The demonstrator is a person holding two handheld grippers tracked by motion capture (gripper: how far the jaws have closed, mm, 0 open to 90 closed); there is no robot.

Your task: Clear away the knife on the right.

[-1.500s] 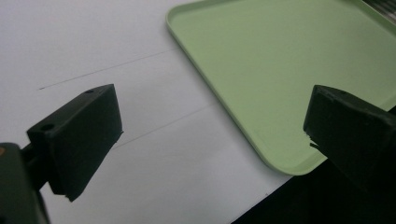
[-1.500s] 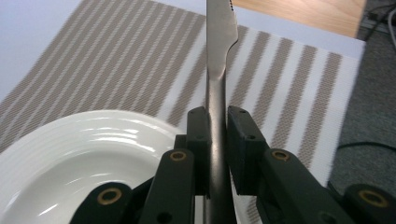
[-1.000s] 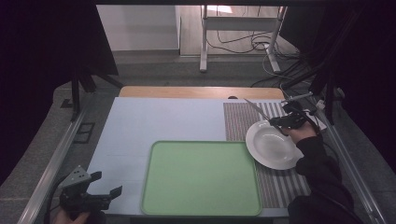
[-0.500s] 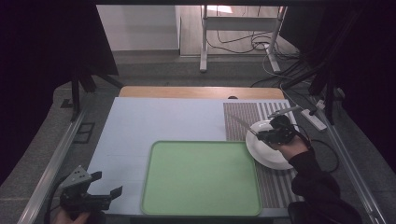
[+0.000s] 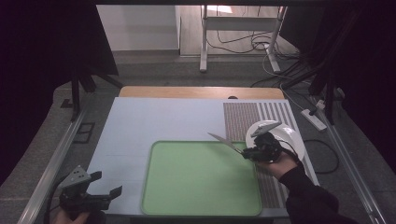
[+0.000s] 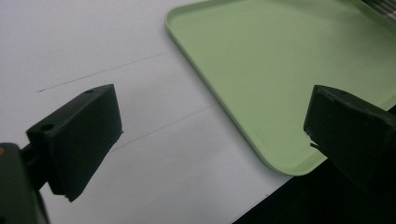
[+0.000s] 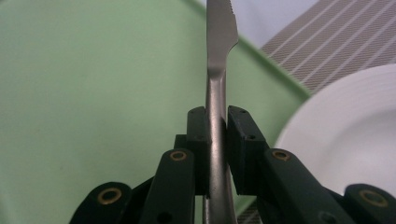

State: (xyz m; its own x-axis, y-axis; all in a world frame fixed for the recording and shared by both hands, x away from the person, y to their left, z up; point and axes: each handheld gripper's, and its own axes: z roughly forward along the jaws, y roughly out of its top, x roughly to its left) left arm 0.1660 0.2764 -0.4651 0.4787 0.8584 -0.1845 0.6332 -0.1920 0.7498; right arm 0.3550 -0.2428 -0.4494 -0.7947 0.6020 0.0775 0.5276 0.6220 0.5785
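Note:
A steel table knife (image 7: 217,56) is clamped by its handle in my right gripper (image 7: 215,140), blade pointing away over the green tray (image 7: 84,93). From above, the knife (image 5: 225,141) sticks out to the left of the right gripper (image 5: 247,154) at the tray's (image 5: 201,177) right edge, beside the white plate (image 5: 289,140). My left gripper (image 5: 109,193) hovers open at the table's near left corner. Its wide-apart jaws frame bare white table and the tray's corner (image 6: 280,84).
A striped grey mat (image 5: 247,116) lies under the plate on the right of the white table (image 5: 154,121). A wooden strip (image 5: 201,92) runs along the far edge. Cables and a metal stand (image 5: 205,42) are on the floor beyond.
My right gripper has carried the knife from the far right side of the plate leftward and nearer, to the tray's right edge. The left gripper has stayed put.

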